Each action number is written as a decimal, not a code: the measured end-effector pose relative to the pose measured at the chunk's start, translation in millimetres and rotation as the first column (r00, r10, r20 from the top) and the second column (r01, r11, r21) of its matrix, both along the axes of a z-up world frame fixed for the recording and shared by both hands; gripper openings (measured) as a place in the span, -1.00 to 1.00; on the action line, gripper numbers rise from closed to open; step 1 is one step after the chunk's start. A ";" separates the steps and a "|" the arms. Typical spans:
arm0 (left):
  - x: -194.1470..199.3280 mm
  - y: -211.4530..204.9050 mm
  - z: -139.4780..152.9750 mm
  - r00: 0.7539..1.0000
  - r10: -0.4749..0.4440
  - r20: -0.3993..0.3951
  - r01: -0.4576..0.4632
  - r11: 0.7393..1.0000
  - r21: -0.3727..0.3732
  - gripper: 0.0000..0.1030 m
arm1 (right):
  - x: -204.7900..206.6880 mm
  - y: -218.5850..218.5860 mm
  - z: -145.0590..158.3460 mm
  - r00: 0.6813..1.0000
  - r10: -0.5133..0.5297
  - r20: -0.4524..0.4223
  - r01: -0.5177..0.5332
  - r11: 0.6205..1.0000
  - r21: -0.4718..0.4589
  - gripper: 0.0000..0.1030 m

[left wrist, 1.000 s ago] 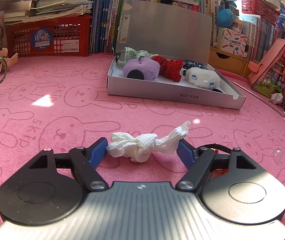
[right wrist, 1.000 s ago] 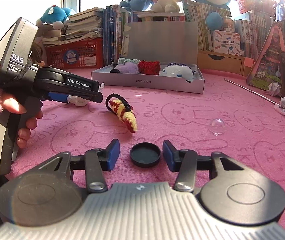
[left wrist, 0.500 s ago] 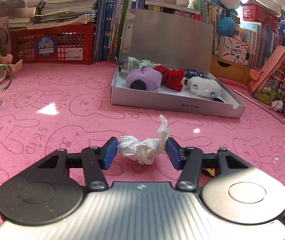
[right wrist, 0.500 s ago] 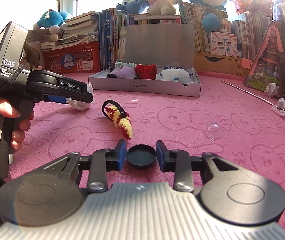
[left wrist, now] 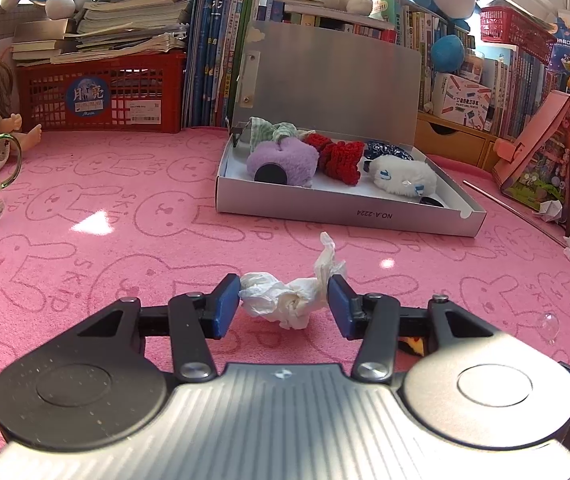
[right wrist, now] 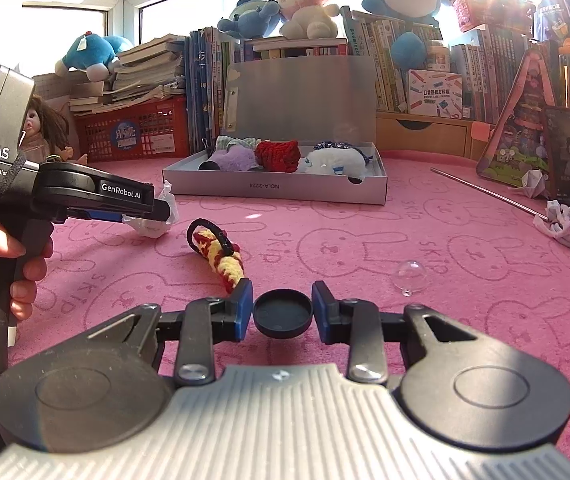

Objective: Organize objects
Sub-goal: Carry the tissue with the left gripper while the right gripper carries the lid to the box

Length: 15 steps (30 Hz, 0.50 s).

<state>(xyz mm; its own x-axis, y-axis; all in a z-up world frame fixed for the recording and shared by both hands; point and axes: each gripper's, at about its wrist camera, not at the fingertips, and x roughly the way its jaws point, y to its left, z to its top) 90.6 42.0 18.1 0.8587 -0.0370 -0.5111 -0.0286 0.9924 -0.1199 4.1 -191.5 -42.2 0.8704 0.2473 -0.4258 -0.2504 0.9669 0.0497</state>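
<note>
Two claws worked at once, both short of open box (left wrist: 341,208). Left claw (left wrist: 283,304) had just been closing, pinching crumpled tissue (left wrist: 285,298). Right claw (right wrist: 283,312) clamped black lid (right wrist: 283,313), likely for boxing.

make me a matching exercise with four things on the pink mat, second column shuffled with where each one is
Things:
1. crumpled tissue
2. black round cap
3. yellow and red knitted piece
4. purple fluffy scrunchie

Places:
A. lying loose on the mat, in no gripper
B. between the left gripper's pads
C. inside the open grey box
D. between the right gripper's pads

Pairs: 1-B, 2-D, 3-A, 4-C
</note>
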 end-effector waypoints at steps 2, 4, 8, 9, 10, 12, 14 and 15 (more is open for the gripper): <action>-0.4 -0.1 2.6 1.000 -0.004 0.008 0.004 1.000 -0.001 0.06 | 0.4 -0.2 1.3 1.000 0.002 0.002 -0.002 1.000 0.000 -0.28; 0.4 -0.3 5.7 1.000 -0.006 0.017 0.006 1.000 -0.001 0.06 | 1.5 -0.2 2.8 1.000 0.002 0.007 -0.002 1.000 -0.004 -0.28; 3.1 -0.6 12.8 0.999 -0.012 0.034 0.012 1.000 0.004 0.07 | 7.3 -1.3 7.6 1.000 -0.006 0.015 0.006 1.000 -0.009 -0.28; 4.1 -0.7 14.4 0.999 -0.014 0.037 0.014 1.000 0.006 0.07 | 9.3 -1.9 8.8 1.000 -0.009 0.016 0.009 1.000 -0.008 -0.28; 4.8 -0.9 15.3 0.999 -0.015 0.039 0.015 1.000 0.007 0.07 | 11.7 -2.7 10.4 1.000 -0.013 0.018 0.013 1.000 -0.007 -0.28; 7.0 -1.2 17.8 0.999 -0.017 0.041 0.017 1.000 0.008 0.07 | 16.0 -3.7 13.6 1.000 -0.018 0.022 0.018 1.000 -0.007 -0.28; 9.7 -1.9 20.3 0.999 -0.021 0.044 0.020 1.000 0.010 0.07 | 21.7 -4.6 17.7 0.999 -0.025 0.027 0.025 1.000 -0.008 -0.28; 10.7 -2.3 21.3 0.999 -0.023 0.045 0.023 1.000 0.011 0.07 | 24.7 -5.4 19.7 0.999 -0.027 0.028 0.027 1.000 -0.007 -0.28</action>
